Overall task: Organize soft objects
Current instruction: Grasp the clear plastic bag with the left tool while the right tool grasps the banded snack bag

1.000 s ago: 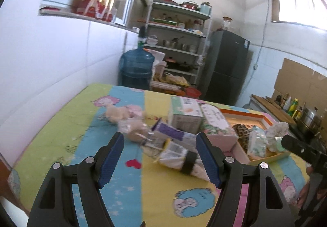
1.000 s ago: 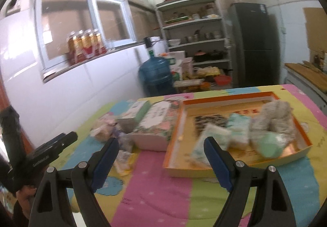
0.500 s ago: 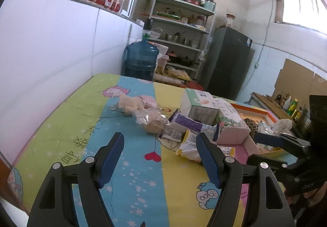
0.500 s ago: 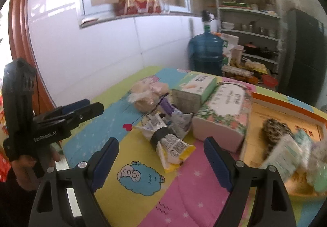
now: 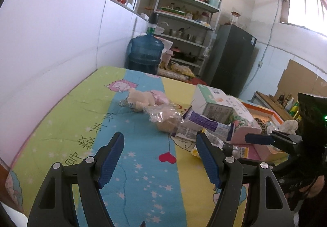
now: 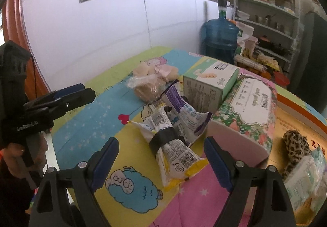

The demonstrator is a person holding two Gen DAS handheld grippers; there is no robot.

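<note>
A cream and pink plush toy (image 5: 144, 99) lies at the far middle of the table, also in the right wrist view (image 6: 158, 70). A bagged bun (image 5: 166, 118) lies in front of it (image 6: 146, 87). Snack packets (image 6: 173, 141) lie beside a flowered tissue pack (image 6: 248, 112) and a green box (image 6: 209, 84). The orange tray (image 6: 296, 110) holds a leopard-print soft item (image 6: 296, 143) and wrapped packs. My left gripper (image 5: 160, 157) is open and empty above the cloth. My right gripper (image 6: 161, 162) is open and empty, just short of the packets.
The table carries a colourful cartoon cloth (image 5: 85, 116) and stands against a white tiled wall at left. A blue water jug (image 5: 146, 53), shelves and a dark fridge (image 5: 231, 67) stand behind it. The right gripper's body (image 5: 296, 141) shows at right in the left wrist view.
Both grippers have swung left. The left one pulled back from the packets toward the bare cloth. The right one turned from the tray to the packets and plush toy. Both stayed open.
</note>
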